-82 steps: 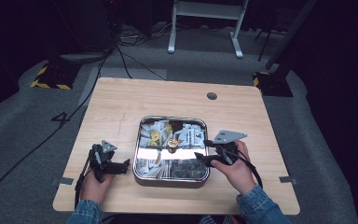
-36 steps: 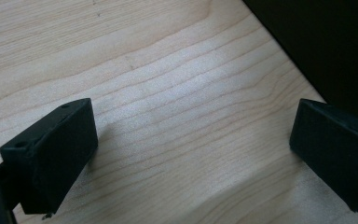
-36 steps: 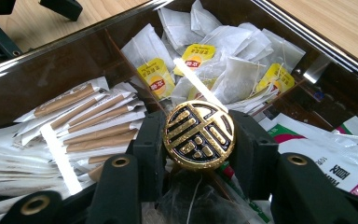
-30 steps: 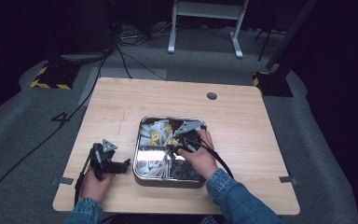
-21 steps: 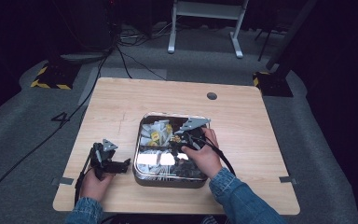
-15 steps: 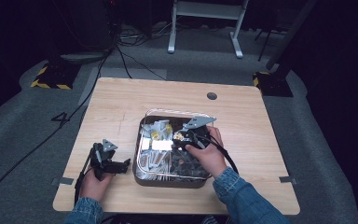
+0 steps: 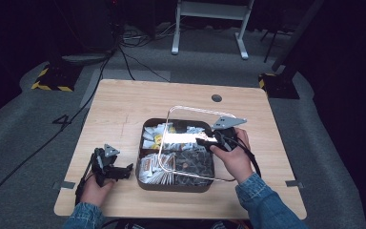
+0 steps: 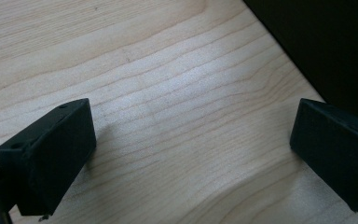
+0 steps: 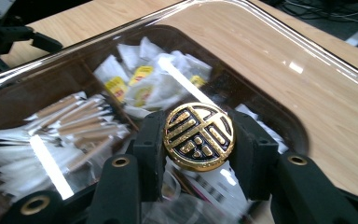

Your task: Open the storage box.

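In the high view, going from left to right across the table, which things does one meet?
Left tool, resting open on the table → dark box of sachets → clear lid, lifted and tilted over the box → right tool, shut on the lid's gold knob.

1. The clear lid is a rounded-square transparent cover with a round gold-and-black knob at its middle; it is lifted and tilted above the box, its far edge higher.
2. The dark box sits open near the desk's middle, divided into compartments holding white and yellow sachets, brown sticks and dark packets.
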Demonstrator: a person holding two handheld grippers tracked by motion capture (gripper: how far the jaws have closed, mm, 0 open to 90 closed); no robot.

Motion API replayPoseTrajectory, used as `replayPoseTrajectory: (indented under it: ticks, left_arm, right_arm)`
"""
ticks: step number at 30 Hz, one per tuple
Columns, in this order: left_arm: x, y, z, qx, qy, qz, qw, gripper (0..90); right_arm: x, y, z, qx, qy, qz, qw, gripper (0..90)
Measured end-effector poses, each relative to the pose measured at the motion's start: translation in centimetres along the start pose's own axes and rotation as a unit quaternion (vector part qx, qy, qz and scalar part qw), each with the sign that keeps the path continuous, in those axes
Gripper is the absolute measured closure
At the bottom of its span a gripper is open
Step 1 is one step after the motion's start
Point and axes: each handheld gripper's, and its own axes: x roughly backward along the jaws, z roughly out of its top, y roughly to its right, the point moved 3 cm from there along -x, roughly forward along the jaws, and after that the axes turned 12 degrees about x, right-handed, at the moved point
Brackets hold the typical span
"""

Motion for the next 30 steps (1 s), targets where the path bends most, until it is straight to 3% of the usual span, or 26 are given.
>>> replayPoseTrajectory:
  ticks: [16,30]
  left_arm:
    - [-0.3,-0.1,0.4,0.005,0.001,0.005,1.0,0.2]
    - [-0.3,-0.1,0.4,0.005,0.001,0.005,1.0,0.2]
  right_arm:
    - [3.7,4.6,-2.6,-0.037,-0.01,-0.064,0.9972,58.9]
    - [5.7,9.3,-5.9,-0.09,-0.024,-0.122,0.9882,58.9]
